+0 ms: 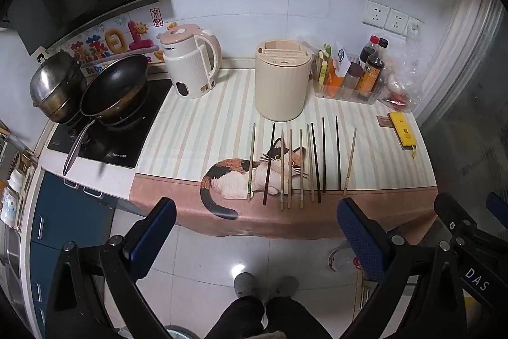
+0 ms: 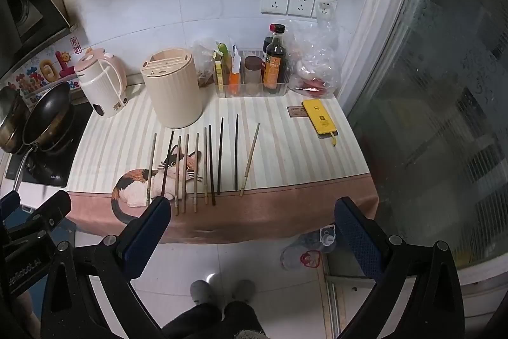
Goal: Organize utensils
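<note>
Several chopsticks (image 1: 301, 164), some pale bamboo and some dark, lie side by side on a striped cat-print mat (image 1: 197, 132) on the counter; they also show in the right wrist view (image 2: 203, 164). A cream cylindrical utensil holder (image 1: 282, 80) with slots on top stands behind them, also seen in the right wrist view (image 2: 174, 86). My left gripper (image 1: 257, 227) is open and empty, held in front of the counter's edge above the floor. My right gripper (image 2: 250, 226) is open and empty, beside it at the same distance.
A cream kettle (image 1: 193, 62) stands left of the holder. A wok (image 1: 116, 88) and a steel pot (image 1: 55, 84) sit on the cooktop at left. A clear bin of sauce bottles (image 1: 355, 75), a plastic bag (image 2: 314, 59) and a yellow phone (image 1: 401, 129) are at right. A glass door (image 2: 444, 84) bounds the right side.
</note>
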### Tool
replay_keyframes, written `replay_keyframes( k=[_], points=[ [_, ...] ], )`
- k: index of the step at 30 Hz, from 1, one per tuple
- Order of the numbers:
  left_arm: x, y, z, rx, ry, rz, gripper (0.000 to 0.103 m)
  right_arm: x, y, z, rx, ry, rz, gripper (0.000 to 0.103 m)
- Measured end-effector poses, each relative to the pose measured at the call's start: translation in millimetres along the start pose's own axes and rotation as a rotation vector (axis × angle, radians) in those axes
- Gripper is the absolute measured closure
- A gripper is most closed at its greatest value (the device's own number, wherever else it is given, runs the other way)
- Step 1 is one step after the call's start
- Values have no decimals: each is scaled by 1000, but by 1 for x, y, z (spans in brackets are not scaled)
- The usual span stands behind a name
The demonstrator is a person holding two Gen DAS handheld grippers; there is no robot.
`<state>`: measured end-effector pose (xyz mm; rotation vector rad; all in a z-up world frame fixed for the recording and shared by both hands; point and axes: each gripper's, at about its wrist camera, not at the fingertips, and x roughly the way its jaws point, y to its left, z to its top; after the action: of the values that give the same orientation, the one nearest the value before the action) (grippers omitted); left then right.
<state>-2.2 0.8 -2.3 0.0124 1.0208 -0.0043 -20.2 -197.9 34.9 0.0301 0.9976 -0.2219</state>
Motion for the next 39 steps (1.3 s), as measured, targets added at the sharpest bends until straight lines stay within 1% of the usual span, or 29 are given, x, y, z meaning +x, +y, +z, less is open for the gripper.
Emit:
replay_keyframes(
  k=[21, 39],
  points=[
    [-3, -1, -2, 0, 2, 2, 0, -5, 1, 3, -11, -4, -5, 0],
    [-2, 11, -1, -9, -4, -3, 0, -1, 8, 1, -28, 3, -7, 0]
  ],
)
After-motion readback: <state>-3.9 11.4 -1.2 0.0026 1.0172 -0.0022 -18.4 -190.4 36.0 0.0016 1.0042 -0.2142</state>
